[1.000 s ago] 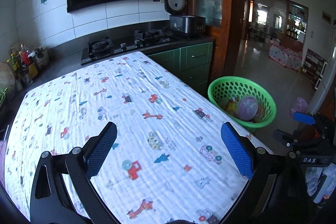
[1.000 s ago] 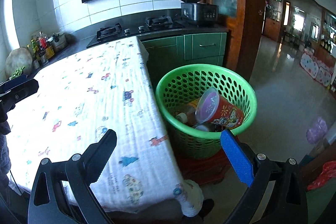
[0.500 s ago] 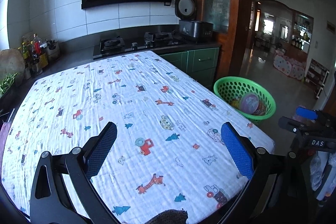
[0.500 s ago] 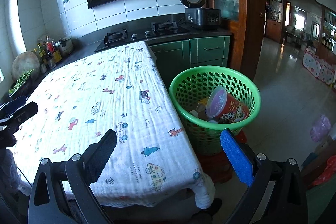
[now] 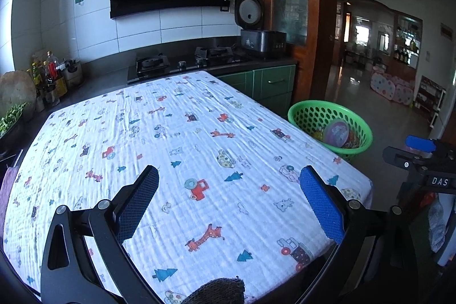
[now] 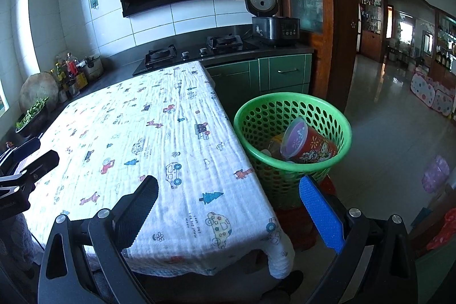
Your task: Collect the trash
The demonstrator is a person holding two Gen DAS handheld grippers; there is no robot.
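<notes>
A green perforated basket (image 6: 325, 116) stands on the floor at the table's right side. It holds a red noodle cup (image 6: 309, 146) with a purple lid and other trash. The basket also shows in the left wrist view (image 5: 360, 124). The table is covered by a white cloth (image 5: 171, 138) with cartoon prints; nothing lies on it. My left gripper (image 5: 228, 190) is open and empty above the cloth's near edge. My right gripper (image 6: 228, 201) is open and empty over the table's near right corner, in front of the basket.
A dark counter with a gas hob (image 6: 196, 50) and a rice cooker (image 6: 273, 19) runs behind the table. Bottles and jars (image 5: 51, 76) stand at the left. Green cabinets (image 6: 285, 73) are behind the basket. Tiled floor (image 6: 399, 116) extends to the right.
Both grippers have pulled back and risen away from the table and basket, so more cloth shows. Both stayed open and empty.
</notes>
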